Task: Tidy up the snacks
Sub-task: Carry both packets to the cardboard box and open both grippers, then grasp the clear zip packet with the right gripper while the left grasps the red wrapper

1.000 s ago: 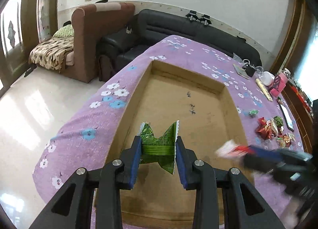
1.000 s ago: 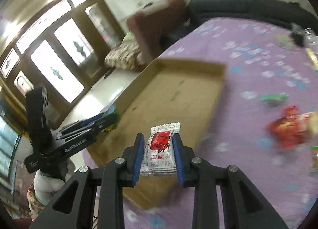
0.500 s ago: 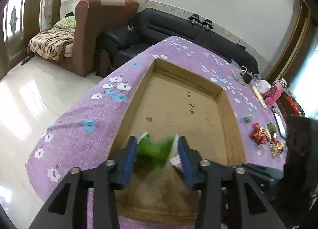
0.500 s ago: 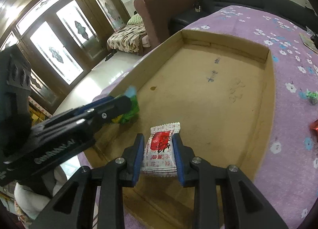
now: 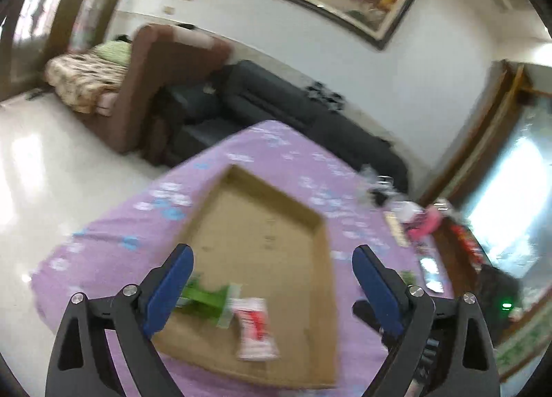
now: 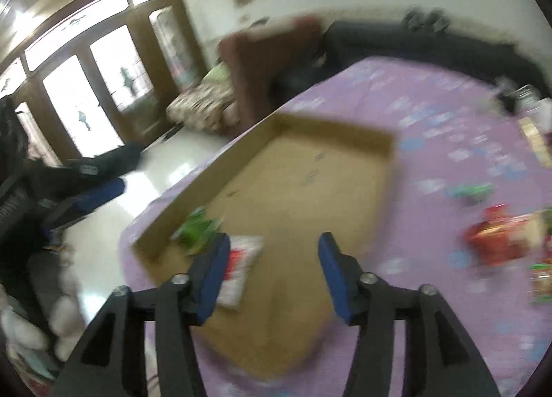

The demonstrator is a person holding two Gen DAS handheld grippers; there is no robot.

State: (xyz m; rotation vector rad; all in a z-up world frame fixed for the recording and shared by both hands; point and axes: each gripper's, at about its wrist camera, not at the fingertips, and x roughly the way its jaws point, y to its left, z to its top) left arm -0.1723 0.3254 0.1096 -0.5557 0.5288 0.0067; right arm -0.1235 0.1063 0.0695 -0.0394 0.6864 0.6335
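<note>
Snacks are lying in the cardboard tray (image 5: pixel 276 224): from the left wrist, the left gripper (image 5: pixel 272 288), jaws just opened wide, is gripping nothing; green packet (image 5: pixel 203 298) and red-white packet (image 5: pixel 255 324) are touching below. From the right wrist, the right gripper (image 6: pixel 274 269), jaws just parted, is hovering empty; loose snacks (image 6: pixel 496 241) are sitting on the purple cloth (image 6: pixel 448 141).
</note>
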